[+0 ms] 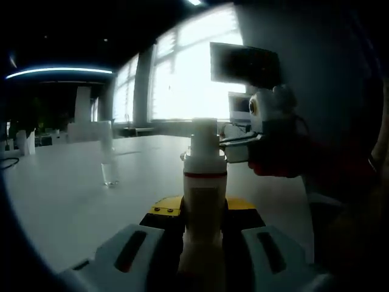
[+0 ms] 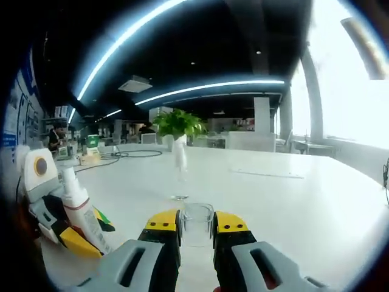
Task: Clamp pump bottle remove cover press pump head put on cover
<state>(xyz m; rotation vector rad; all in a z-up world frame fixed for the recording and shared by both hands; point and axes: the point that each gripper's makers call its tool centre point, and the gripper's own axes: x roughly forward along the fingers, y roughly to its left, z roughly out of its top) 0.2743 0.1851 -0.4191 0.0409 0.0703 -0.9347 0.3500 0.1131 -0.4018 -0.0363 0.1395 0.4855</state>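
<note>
Left gripper [image 1: 203, 240]: fingers clenched on the body of the pump bottle [image 1: 205, 201], which stands upright between them above the white desk [image 1: 67, 201]. The same bottle shows in the right gripper view [image 2: 82, 213], tilted there by the camera's roll, with the left gripper around its base. Pump head [image 1: 205, 137] is bare, so the cover is already off.

Right gripper [image 2: 197, 234]: fingers grasping the clear cover [image 2: 197, 224] between the yellow tips. In the left gripper view it hangs just beside the pump head [image 1: 243, 146], apparently ready to press.

Risks, as judged:
- The cover is thin, clear and smooth. Pressing with it still held could squeeze it out of the fingers or crack it.
- An off-centre push on the pump head would lever the bottle sideways in the left fingers, which hold it low.
- Strong backlight from the windows makes the head's edge hard to judge.
- A small clear glass [image 1: 110, 173] stands on the desk well apart, little hazard.
</note>
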